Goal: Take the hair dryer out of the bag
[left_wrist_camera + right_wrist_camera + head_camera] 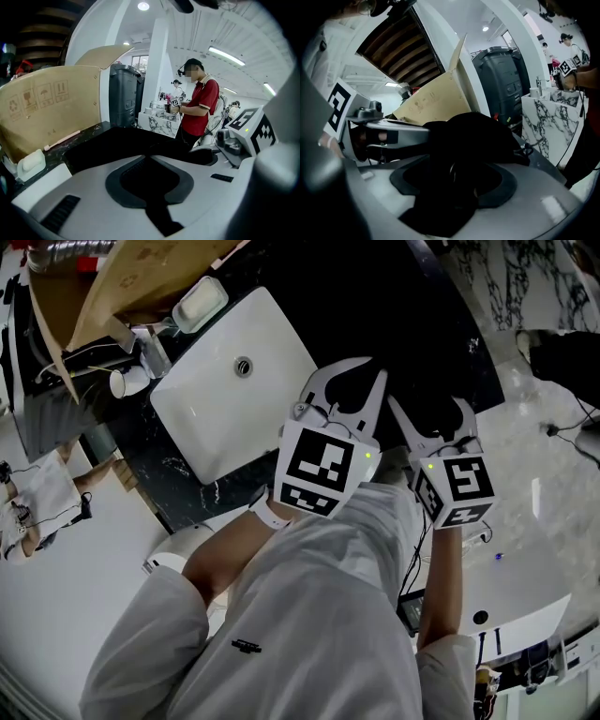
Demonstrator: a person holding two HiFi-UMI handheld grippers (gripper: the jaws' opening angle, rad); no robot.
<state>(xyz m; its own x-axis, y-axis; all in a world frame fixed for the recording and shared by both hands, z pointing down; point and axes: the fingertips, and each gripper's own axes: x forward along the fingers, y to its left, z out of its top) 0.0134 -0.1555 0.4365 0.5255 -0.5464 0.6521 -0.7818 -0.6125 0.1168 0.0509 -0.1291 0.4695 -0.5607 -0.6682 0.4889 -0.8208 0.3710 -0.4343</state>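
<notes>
A white sink is set in a dark counter, and a black bag is laid on that counter beside it; the hair dryer cannot be made out. The bag's fabric is pinched by the nearly closed left gripper, while the right gripper is held wide open over the fabric.

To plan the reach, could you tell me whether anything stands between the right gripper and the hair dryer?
Yes, the black bag itself. Its dark fabric lies between the open jaws of the right gripper. No hair dryer shows in any view, so it is presumably inside the bag.
</notes>
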